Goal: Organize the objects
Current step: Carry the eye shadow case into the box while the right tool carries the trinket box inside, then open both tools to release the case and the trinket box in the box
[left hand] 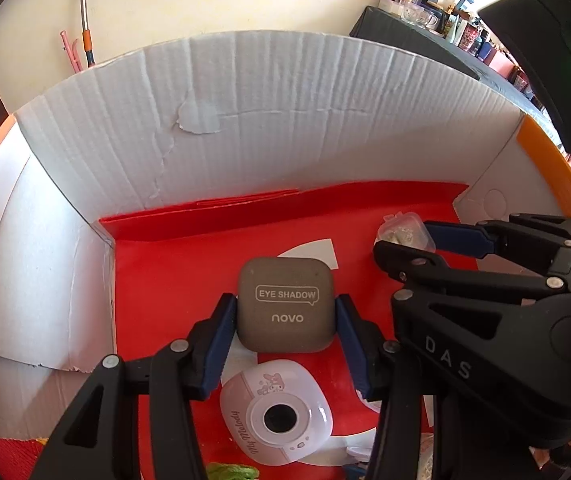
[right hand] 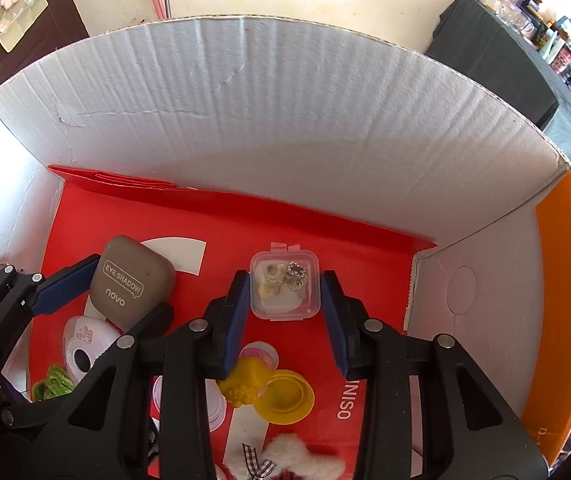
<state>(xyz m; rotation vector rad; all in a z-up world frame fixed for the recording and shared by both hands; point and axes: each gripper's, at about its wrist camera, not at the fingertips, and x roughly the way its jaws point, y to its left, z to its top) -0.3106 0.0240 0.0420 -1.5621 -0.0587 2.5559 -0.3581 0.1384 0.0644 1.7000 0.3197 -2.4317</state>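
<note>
1. Cream wall and a cluttered dark shelf lie behind the white cardboard box (left hand: 245, 120) where we work; a red liner (left hand: 173, 280) covers its floor.
2. From the left wrist view, our left gripper (left hand: 285, 316) clamps the grey eye shadow case (left hand: 285, 308), both blue pads pressed to its sides, near the middle of the box.
3. Just nearer us than that case lies a pink camera-shaped case (left hand: 275, 412), loose on the liner.
4. Toward the box's right wall we see our right gripper (left hand: 401, 240) at a small clear tub (left hand: 403, 232).
5. From the right wrist view, our right gripper (right hand: 285, 288) brackets the clear tub of trinkets (right hand: 285, 284); the pads appear to touch its sides, so we judge it gripped.
6. Nearer us than the tub lie a yellow toy (right hand: 245, 384), a yellow lid (right hand: 285, 396), a white fluffy piece (right hand: 305, 460) and, toward the box's left wall, a green knitted item (right hand: 51, 384).
7. We judge the sorting partly done: two items are in hand inside the box, several still lie scattered.
</note>
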